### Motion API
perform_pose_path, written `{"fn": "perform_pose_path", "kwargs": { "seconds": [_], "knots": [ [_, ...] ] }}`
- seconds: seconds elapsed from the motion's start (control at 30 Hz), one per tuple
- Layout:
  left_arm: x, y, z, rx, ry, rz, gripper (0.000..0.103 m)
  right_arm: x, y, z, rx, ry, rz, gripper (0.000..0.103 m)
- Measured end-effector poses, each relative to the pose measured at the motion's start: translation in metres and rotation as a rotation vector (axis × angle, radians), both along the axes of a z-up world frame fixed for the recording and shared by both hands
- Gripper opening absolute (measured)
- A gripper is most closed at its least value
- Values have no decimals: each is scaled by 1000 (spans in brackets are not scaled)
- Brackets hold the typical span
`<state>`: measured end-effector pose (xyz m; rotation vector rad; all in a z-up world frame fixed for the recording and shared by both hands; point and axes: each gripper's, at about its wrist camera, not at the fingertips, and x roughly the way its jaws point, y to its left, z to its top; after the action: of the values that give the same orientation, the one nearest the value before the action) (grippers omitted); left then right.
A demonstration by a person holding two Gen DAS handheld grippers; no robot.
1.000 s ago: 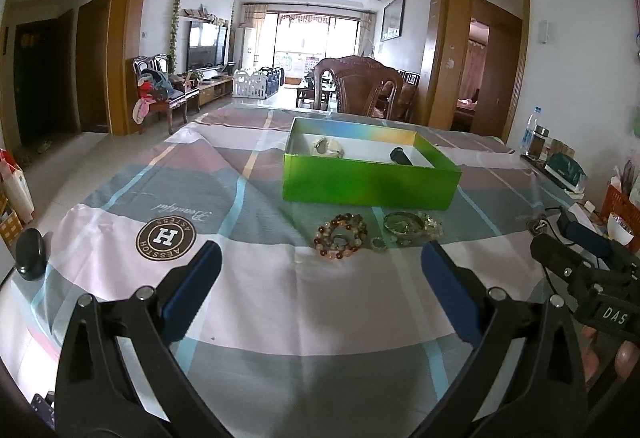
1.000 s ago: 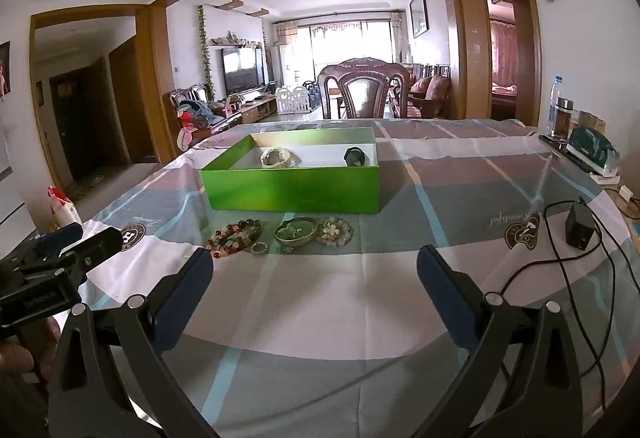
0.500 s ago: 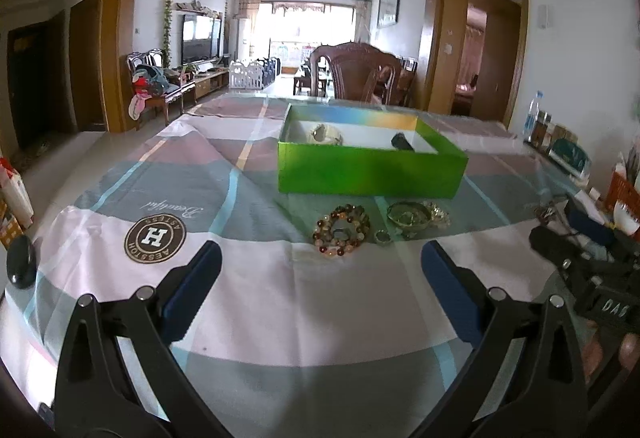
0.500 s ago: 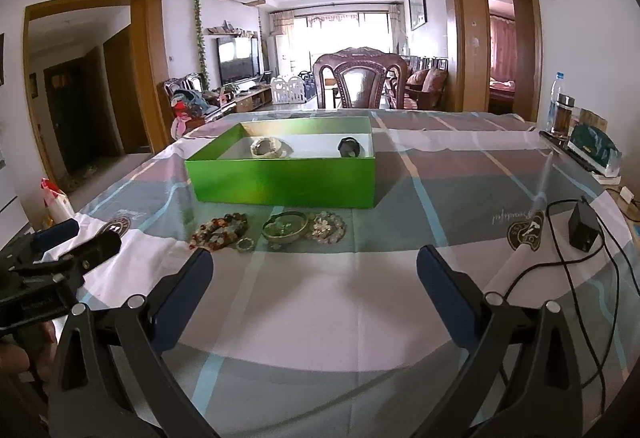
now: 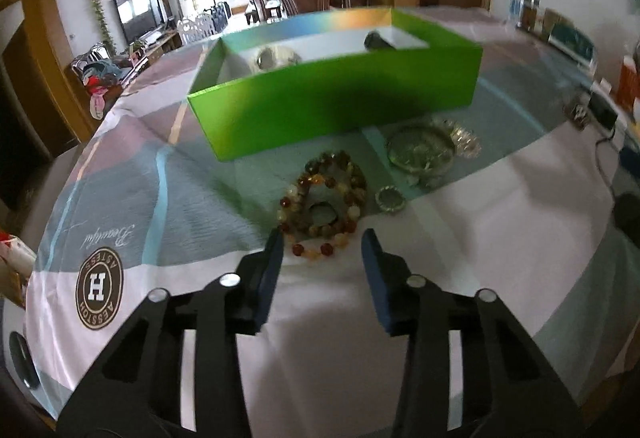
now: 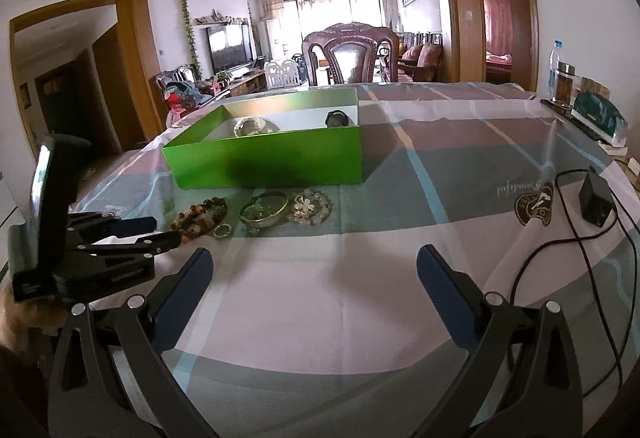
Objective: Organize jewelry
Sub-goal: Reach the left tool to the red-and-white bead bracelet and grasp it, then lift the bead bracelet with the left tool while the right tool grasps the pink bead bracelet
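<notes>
A green box (image 5: 340, 106) (image 6: 268, 158) stands on the tablecloth and holds a pale bracelet (image 5: 276, 58) and a dark item (image 5: 376, 40). In front of it lie a brown and amber bead bracelet (image 5: 324, 198) (image 6: 200, 216), a small silver ring (image 5: 390, 198), a green bangle (image 5: 420, 150) (image 6: 264, 210) and a pale crystal bracelet (image 5: 464, 136) (image 6: 314, 206). My left gripper (image 5: 322, 252) (image 6: 160, 232) is partly closed, empty, fingertips just short of the bead bracelet. My right gripper (image 6: 314, 270) is wide open and empty, farther back.
A black adapter (image 6: 596, 202) with cable lies at the right. Bottles and boxes (image 6: 576, 98) stand at the far right edge. A dark oval object (image 5: 22, 358) lies near the left edge. A wooden chair (image 6: 352, 54) stands behind the table.
My left gripper moved forward and down toward the bead bracelet and its jaws narrowed. The right gripper edged slightly closer to the box and stayed open.
</notes>
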<state>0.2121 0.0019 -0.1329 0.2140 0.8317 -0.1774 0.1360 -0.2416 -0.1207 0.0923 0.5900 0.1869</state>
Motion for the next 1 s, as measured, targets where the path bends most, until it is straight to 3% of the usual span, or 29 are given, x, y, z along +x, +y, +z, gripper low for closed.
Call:
{"fn": "perform_pose_path", "kwargs": {
  "seconds": [0.37,0.47,0.57,0.63,0.73,0.93,1.0],
  "knots": [
    [17,-1,-14,12,50,-34,40,7,-1,-11,16,27,0,99],
    [19,-2,-13,-3,65,-55,30,7,1,-11,13,29,4,99],
    [18,-6,-13,-11,72,-67,8,7,0,-11,14,30,-3,99],
    [18,-4,-14,-28,72,-62,8,7,-1,-11,14,31,-6,99],
    [13,5,-9,-78,50,-42,8,8,-3,-10,7,32,-7,99],
    [-22,46,36,-319,-100,18,8,42,-9,-7,-82,69,-29,99],
    [-34,56,47,-364,-137,32,8,62,-10,-8,-112,84,-20,97]
  ]
}}
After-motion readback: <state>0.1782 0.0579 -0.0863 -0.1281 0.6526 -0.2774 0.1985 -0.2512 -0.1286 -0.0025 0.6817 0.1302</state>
